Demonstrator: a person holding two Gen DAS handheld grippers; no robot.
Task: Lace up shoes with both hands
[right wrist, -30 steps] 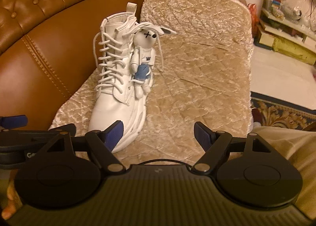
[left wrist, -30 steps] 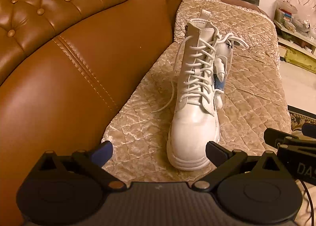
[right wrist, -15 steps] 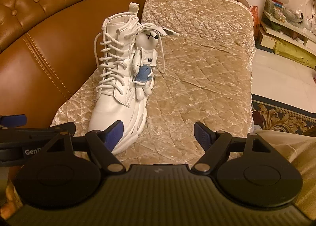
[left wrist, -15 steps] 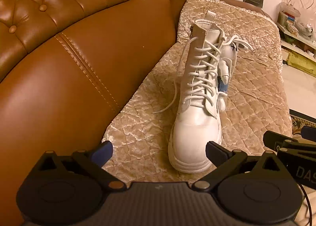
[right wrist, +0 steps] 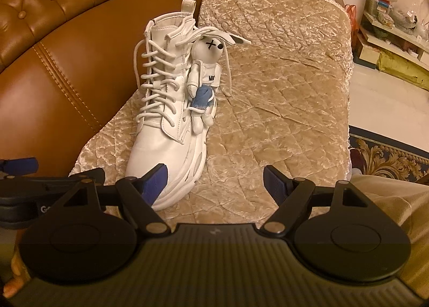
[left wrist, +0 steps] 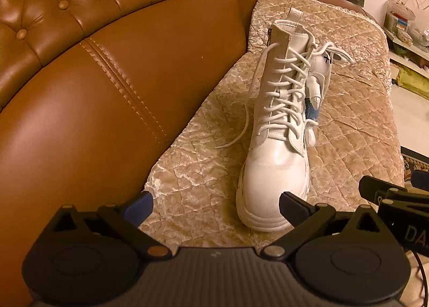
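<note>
A white high-top boot [left wrist: 276, 170] [right wrist: 163, 130] stands upright on a beige quilted cover [left wrist: 203, 172] [right wrist: 281, 108], toe toward me. Its white laces [left wrist: 285, 87] [right wrist: 158, 84] criss-cross the front. One loose lace end [left wrist: 241, 130] trails down on the boot's left onto the cover. A white rabbit charm [right wrist: 205, 84] [left wrist: 316, 89] with a blue patch hangs on the boot's right side. My left gripper [left wrist: 215, 206] is open just short of the toe. My right gripper [right wrist: 214, 182] is open, its left finger [right wrist: 156, 181] in front of the toe. Neither holds anything.
A brown tufted leather sofa back [left wrist: 93, 65] [right wrist: 67, 33] rises to the left of the boot. The sofa's right edge drops to a light floor [right wrist: 388, 100] and a patterned rug [right wrist: 388, 156]. Cluttered shelves [right wrist: 394, 19] stand at the far right. A person's trouser leg [right wrist: 396, 199] shows lower right.
Both views have shifted slightly, so the boot sits a little further right and lower in the left wrist view. The boot, laces and both open grippers' jaws look unchanged.
</note>
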